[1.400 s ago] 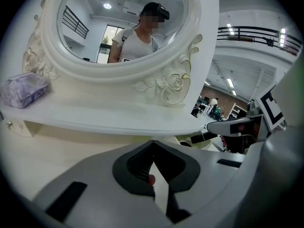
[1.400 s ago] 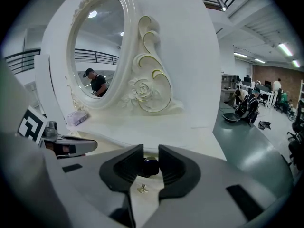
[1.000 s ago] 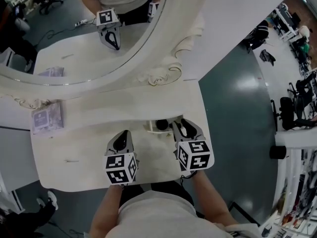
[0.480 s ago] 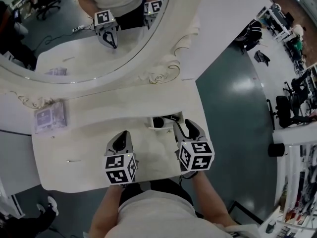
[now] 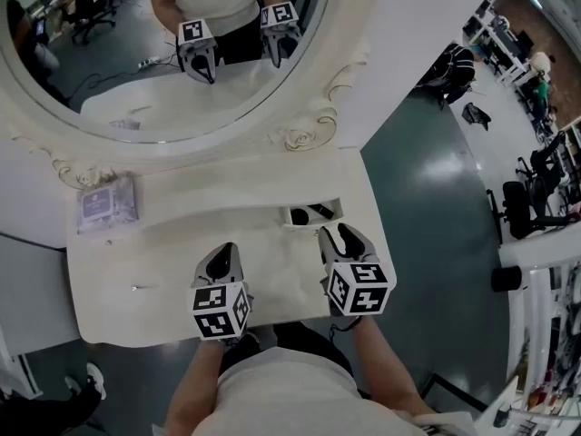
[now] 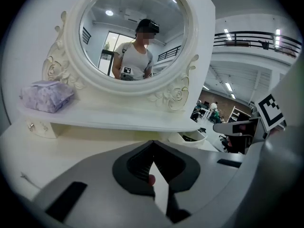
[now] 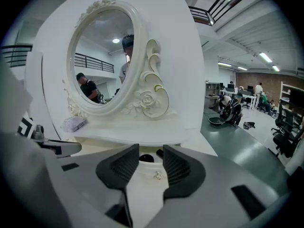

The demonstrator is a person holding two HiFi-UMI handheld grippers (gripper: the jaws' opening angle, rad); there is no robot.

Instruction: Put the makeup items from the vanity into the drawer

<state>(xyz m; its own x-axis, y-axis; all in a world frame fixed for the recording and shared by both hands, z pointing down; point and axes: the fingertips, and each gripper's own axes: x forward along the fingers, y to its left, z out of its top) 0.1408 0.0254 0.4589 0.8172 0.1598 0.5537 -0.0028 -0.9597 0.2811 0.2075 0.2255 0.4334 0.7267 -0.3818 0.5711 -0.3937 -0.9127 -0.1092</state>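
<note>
Right tongs (image 5: 334, 234), jaws just opened and empty, hover on the near side of the open drawer (image 5: 283, 216), where dark makeup items (image 5: 318, 213) lie, probably just released. Left tongs (image 5: 221, 254) look closed, idle over the surface (image 5: 136, 262).

The person wears a pale grey T-shirt (image 5: 290, 393) with short sleeves. The two hand tools are of one make: the left gripper (image 5: 221, 251) and the right gripper (image 5: 338, 234) both have smooth grey shells, with black ribbed pads (image 7: 122, 167) set in rounded black surrounds. Behind each jaw pair sits a white cube (image 5: 221, 310) printed with black square markers. In the mirror (image 6: 71, 51) a black headset (image 6: 148, 26) shows on the head.
</note>
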